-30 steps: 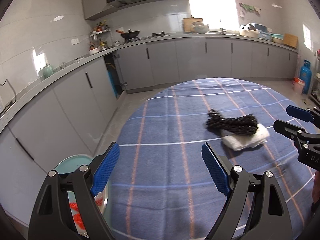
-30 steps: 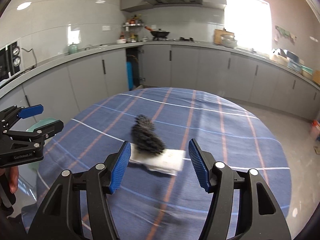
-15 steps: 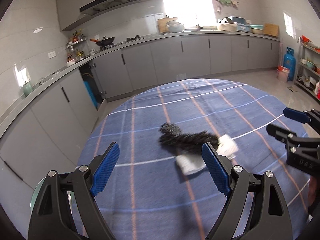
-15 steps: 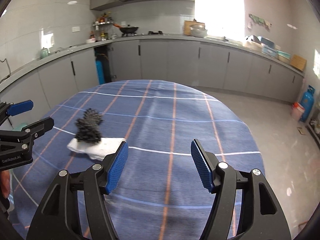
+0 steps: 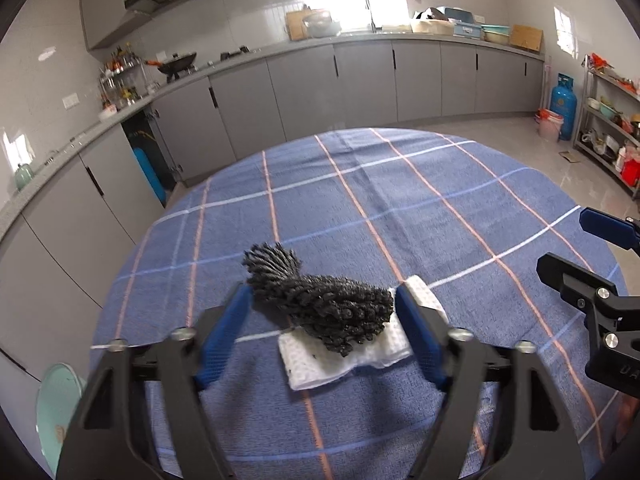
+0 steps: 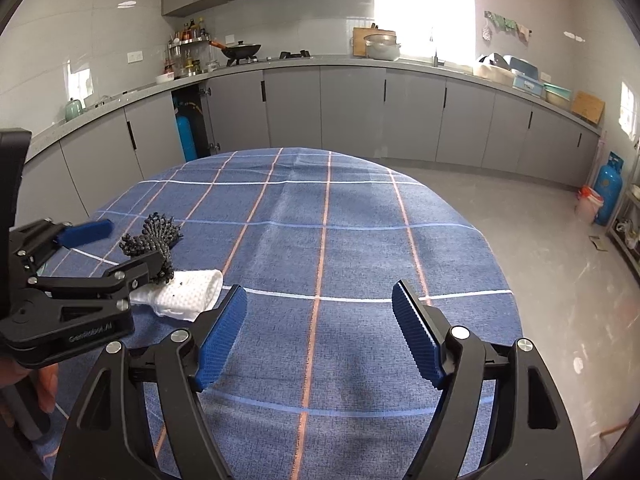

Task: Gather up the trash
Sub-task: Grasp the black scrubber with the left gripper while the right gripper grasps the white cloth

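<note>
Black knobbly bunch, stripped-grape-stem-like, lies on its side, frayed end toward far-left, partly atop a white folded paper towel. Towel flat, crumpled at edges, black specks on it. Both on the blue checked tablecloth, near-left part.

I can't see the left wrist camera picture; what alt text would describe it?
Open left tongs straddle a black bumpy clump lying on a white folded tissue, on a round table with a blue checked cloth. The right tongs wait open at the right edge; grey kitchen cabinets stand behind.
</note>
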Demonstrator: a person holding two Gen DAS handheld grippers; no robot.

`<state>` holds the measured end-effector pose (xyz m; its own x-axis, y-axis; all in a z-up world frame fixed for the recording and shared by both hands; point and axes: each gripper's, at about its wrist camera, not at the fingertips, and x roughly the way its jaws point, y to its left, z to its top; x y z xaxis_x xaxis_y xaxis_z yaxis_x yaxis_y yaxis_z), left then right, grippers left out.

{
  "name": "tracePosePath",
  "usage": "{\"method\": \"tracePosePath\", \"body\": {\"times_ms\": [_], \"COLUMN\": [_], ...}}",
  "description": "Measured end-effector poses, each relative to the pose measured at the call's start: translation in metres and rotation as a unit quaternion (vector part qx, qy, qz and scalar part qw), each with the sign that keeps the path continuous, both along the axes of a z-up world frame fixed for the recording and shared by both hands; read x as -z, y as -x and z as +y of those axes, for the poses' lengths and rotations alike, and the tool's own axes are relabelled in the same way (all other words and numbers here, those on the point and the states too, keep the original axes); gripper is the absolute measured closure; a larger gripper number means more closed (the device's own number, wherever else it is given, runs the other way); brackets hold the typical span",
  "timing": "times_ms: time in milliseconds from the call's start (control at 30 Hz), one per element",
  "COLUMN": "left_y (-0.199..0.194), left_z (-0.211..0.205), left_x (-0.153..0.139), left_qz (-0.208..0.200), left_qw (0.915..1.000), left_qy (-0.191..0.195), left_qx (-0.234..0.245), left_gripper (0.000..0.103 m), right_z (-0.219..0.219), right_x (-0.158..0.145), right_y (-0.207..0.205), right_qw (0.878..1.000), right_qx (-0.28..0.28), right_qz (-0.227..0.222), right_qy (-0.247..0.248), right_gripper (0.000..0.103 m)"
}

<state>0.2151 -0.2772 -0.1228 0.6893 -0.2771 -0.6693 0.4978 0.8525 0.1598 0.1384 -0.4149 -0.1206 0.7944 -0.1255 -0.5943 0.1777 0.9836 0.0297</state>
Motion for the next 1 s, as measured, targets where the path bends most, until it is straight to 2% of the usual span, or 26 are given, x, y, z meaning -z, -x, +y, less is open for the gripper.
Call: {"method": "tracePosePath", "body": {"times_ms": [33, 133, 167, 200, 267, 433, 533, 800, 1000], "left_y": [-0.001, -0.005, -0.006, -0.006, -0.005, 0.001, 0.003, 0.009, 0.009], "left_z": [0.000, 0.003, 0.006, 0.010, 0.021, 0.058, 0.085, 0.128, 0.141], "left_x": [0.002, 0.004, 0.004, 0.002, 0.000, -0.014, -0.017, -0.002, 0.014], "left_qz": [0.008, 0.029, 0.031, 0.030, 0.028, 0.003, 0.004, 0.018, 0.033], "left_qw": [1.0000, 0.9994, 0.9994, 0.9994, 0.9995, 0.9998, 0.9994, 0.9979, 0.9965], "left_qy": [0.002, 0.008, 0.009, 0.010, 0.013, 0.017, 0.024, 0.027, 0.031], "left_qx": [0.003, 0.014, 0.014, 0.014, 0.009, -0.007, -0.023, -0.057, -0.070], "left_gripper": [0.050, 0.082, 0.083, 0.091, 0.099, 0.099, 0.099, 0.099, 0.099], "right_z": [0.000, 0.003, 0.005, 0.008, 0.013, 0.028, 0.040, 0.083, 0.095], "right_x": [0.000, 0.001, 0.002, 0.002, 0.002, 0.002, 0.001, 0.010, 0.025], "right_y": [-0.001, -0.003, -0.005, -0.006, -0.010, -0.022, -0.032, -0.064, -0.077], "right_qw": [1.000, 1.000, 1.000, 1.000, 1.000, 0.999, 0.998, 0.988, 0.981], "right_qx": [0.000, -0.003, -0.005, -0.007, -0.013, -0.039, -0.059, -0.138, -0.156], "right_qz": [0.001, 0.006, 0.007, 0.008, 0.011, 0.019, 0.025, 0.068, 0.109], "right_qy": [0.000, 0.000, 0.001, 0.002, 0.004, 0.009, 0.010, 0.029, 0.036], "right_gripper": [0.028, 0.028, 0.028, 0.028, 0.028, 0.028, 0.028, 0.028, 0.032]}}
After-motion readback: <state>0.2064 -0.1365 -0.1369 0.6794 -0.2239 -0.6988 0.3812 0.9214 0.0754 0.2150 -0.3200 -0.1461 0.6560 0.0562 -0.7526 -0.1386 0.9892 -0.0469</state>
